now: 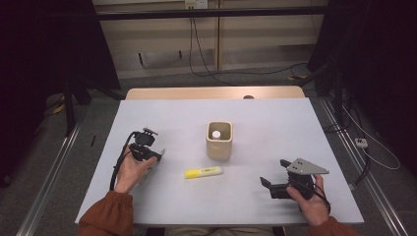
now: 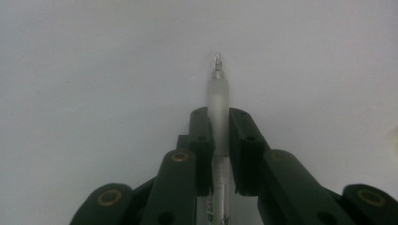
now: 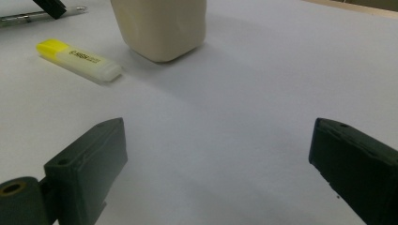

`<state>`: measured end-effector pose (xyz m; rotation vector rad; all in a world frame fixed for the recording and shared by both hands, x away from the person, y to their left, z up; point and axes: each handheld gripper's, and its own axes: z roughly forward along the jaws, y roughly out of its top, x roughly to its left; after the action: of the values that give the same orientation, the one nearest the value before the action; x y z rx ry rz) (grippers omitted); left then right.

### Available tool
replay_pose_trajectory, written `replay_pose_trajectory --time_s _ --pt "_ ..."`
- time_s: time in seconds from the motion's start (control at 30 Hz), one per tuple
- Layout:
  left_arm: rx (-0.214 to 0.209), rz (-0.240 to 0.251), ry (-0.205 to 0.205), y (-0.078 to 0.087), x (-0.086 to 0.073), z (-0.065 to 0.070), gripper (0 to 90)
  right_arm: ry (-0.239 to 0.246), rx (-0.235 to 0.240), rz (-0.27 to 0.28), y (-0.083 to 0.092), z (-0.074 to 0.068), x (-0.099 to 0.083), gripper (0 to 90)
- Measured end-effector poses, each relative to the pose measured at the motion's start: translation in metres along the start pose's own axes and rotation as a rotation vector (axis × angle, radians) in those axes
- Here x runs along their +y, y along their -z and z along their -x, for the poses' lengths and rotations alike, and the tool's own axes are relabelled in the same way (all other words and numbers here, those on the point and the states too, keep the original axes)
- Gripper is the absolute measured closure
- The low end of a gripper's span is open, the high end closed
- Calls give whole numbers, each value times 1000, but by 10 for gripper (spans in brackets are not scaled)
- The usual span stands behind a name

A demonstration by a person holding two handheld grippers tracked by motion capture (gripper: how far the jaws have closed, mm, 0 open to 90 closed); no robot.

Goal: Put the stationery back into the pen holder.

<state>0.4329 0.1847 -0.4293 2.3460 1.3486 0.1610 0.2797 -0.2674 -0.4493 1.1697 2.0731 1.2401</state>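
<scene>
Clamped between my left gripper's (image 2: 219,140) black jaws is a slim frosted-clear pen (image 2: 218,101), tip pointing away over the pale table (image 1: 275,123), probably bound for the holder. Next right lies a yellow highlighter with a whitish cap (image 1: 203,172), flat, just before the cream square-sided cup (image 1: 219,142). My right gripper (image 1: 276,173) rests wide apart, holding nothing.

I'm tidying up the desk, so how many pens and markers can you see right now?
3: a yellow highlighter lying before the cup, a clear pen clamped in the left gripper, and one white-capped item inside the cup; more may hide there.
</scene>
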Motion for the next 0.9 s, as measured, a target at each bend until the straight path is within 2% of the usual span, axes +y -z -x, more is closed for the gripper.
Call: replay_pose_trajectory --time_s 0.13,0.2,0.27,0.33,0.4,0.43,0.6,0.77,0.83,0.87,0.9 --pt "-1 7 -17 1 0 -1 808 -1 0 0 0 0 0 44" --pt "37 45 -23 4 0 2 808 1 1 1 0 0 0 45" --pt "12 72 -25 9 1 3 808 0 0 1 0 0 0 45" --pt "9 92 -39 12 2 4 808 -1 -1 0 0 0 0 45" --pt "-1 130 -30 15 2 5 808 0 0 1 0 0 0 45" --pt "-3 151 -40 17 1 5 808 0 0 1 0 0 0 45" --pt "-75 239 -27 27 1 3 808 -1 -1 1 0 0 0 45" --pt "-103 303 -31 34 0 4 808 0 0 1 0 0 0 45" --pt "-149 341 -26 34 0 6 808 -1 -1 1 0 0 0 45" --pt "-160 349 -32 36 1 8 808 -1 -1 2 0 0 0 44" --pt "-182 355 -55 36 2 9 808 -1 -1 2 0 0 0 45"
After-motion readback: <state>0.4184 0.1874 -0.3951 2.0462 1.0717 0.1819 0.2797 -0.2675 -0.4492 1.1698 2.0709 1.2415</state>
